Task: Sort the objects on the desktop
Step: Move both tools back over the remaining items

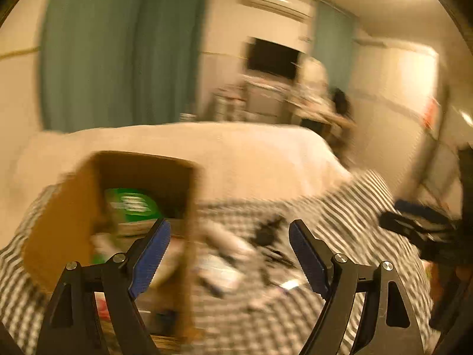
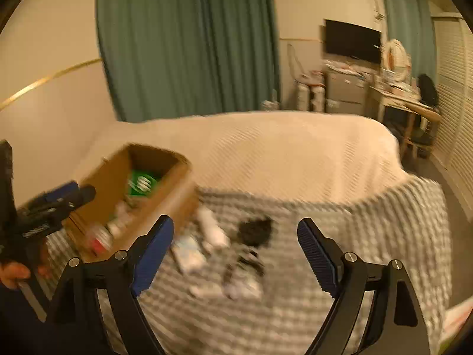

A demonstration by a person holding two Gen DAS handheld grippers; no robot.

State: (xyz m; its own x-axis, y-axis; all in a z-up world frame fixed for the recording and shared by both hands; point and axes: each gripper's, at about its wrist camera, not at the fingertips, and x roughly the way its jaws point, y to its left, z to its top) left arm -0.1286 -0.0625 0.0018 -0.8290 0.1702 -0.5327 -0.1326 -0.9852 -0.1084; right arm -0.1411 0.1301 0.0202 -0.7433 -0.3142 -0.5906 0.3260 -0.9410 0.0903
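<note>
Indoors under warm light, two hand-held tools hover over a bed spread with a grey-and-white checked cover (image 2: 340,236) beside a cream blanket (image 2: 280,151). Both the left tool (image 1: 229,254) and the right tool (image 2: 235,251) stand with their blue-padded jaws wide apart, with nothing between them. A brown cardboard box (image 2: 174,195) sits open on the checked cover to the left, with a green packet (image 2: 143,183) and other small items inside, too blurred to name. Just to the right of the box, loose objects lie scattered on the cover: a white tube-like item (image 2: 211,226), a dark clump (image 2: 255,230) and pale packets (image 2: 189,256), their details lost to motion blur. A person's hand (image 2: 14,272) grips the left tool at the frame's left edge in the right wrist view. Green curtains (image 2: 189,41) and a dark screen (image 2: 351,41) fill the background.
</note>
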